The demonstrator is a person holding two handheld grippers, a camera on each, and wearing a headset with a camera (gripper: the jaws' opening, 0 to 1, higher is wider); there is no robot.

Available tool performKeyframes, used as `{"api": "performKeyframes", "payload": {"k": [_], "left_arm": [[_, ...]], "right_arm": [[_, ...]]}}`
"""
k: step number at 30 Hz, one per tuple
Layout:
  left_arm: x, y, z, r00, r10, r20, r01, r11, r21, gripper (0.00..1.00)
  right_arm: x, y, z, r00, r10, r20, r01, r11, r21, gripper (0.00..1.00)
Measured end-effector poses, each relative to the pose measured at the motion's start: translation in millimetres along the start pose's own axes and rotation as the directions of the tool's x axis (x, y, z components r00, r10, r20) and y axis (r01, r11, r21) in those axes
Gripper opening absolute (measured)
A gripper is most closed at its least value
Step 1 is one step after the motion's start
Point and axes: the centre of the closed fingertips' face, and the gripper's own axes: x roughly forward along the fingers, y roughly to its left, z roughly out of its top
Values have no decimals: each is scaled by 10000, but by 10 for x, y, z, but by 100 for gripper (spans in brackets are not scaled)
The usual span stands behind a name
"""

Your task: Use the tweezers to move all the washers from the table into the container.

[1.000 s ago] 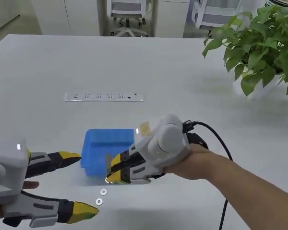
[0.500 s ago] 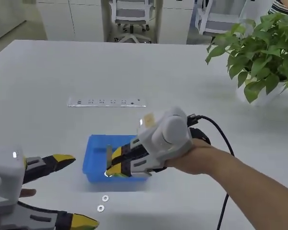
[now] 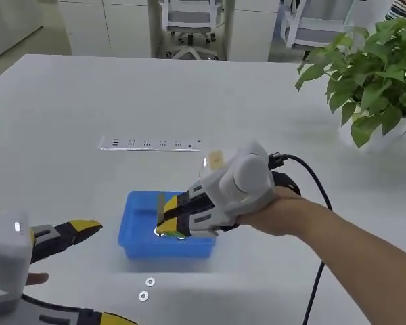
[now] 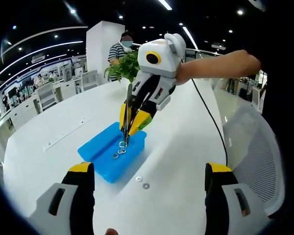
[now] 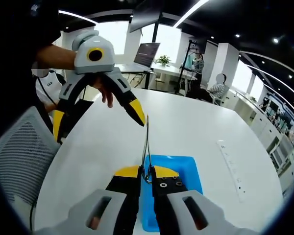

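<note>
While above container (image 3: 166,248), tweezers (image 5: 146,142) tip-down.

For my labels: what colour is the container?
Blue; the container shows best in the head view.

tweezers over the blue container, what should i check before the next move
1. Tips of the tweezers over the container: ok, they point down inside its walls.
2. Grip of the right claw on the tweezers: ok, shut on them.
3. Release of the washer at the tips: cannot tell, too small to judge whether it is held or lying.
4. Clearing of the table: not ok, two washers lie in front of the container.
5. Position of the left claw: ok, open, apart from the container.
</note>
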Motion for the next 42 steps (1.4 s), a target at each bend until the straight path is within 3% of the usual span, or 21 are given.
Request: {"api": "performKeyframes", "payload": {"k": [12, 25, 42], "left_arm": [[21, 83, 27, 9999, 96, 133, -95, 9999, -51, 99], [157, 272, 105, 9991, 235, 339, -233, 9997, -68, 95], [386, 550, 240, 9990, -123, 432, 110, 9995, 296, 66]], "right_arm": [[118, -139, -137, 9999, 34, -111, -34, 10000, -20, 9], [278, -228, -320, 9995, 202, -256, -201, 9998, 52, 9], [466, -273, -483, 9980, 545, -323, -538, 9983, 237, 10]]}}
